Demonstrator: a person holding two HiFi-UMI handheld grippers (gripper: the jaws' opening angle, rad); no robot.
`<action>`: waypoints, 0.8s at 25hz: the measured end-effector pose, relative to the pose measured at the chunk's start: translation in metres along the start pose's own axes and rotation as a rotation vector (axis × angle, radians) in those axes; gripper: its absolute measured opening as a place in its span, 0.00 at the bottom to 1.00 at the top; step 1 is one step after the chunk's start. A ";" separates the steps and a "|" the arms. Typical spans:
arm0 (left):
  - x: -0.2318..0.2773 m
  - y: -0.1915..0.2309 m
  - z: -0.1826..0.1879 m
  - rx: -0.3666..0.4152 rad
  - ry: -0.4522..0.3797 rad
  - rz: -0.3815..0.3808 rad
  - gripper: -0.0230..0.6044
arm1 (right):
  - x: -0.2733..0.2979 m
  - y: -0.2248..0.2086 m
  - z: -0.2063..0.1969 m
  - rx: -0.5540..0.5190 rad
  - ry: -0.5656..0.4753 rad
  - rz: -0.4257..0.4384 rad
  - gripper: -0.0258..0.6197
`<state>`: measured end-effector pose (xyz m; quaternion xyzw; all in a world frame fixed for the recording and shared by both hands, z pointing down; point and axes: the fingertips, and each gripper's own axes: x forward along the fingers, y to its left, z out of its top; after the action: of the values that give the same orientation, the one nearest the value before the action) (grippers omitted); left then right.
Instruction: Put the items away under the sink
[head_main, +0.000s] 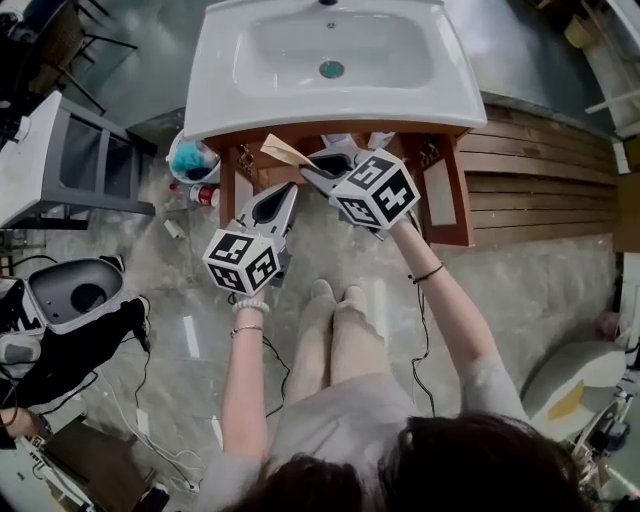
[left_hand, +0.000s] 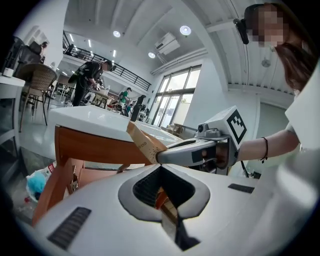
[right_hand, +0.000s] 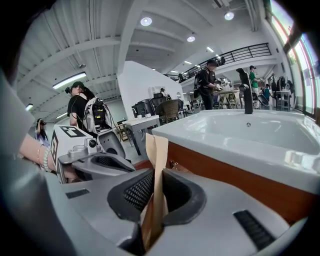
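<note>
Sink cabinet (head_main: 445, 190) lies just ahead: your right gripper (head_main: 308, 172) clamps the unstowed card (head_main: 283, 150), your left gripper (head_main: 292, 188) is closed, seemingly empty.

Glossy smooth white ceramic sink (head_main: 225, 90), smooth reddish-brown wooden cabinet (left_hand: 90, 146), matt brown cardboard box (head_main: 283, 152), polished grey stone-look floor (head_main: 520, 290), ribbed brown wooden slats (head_main: 540, 170)
</note>
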<state>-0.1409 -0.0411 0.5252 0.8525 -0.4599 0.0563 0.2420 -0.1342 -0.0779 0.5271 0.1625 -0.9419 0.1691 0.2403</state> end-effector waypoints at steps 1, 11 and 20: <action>0.001 0.002 -0.006 -0.003 0.005 0.001 0.03 | 0.004 0.000 -0.007 0.004 0.009 0.005 0.13; 0.026 0.018 -0.053 0.011 0.035 0.004 0.03 | 0.045 -0.034 -0.064 0.057 0.039 -0.003 0.13; 0.037 0.031 -0.081 0.026 0.036 0.007 0.03 | 0.072 -0.050 -0.088 0.061 0.046 -0.014 0.13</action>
<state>-0.1351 -0.0459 0.6188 0.8529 -0.4576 0.0784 0.2388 -0.1397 -0.1041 0.6488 0.1726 -0.9293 0.1998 0.2583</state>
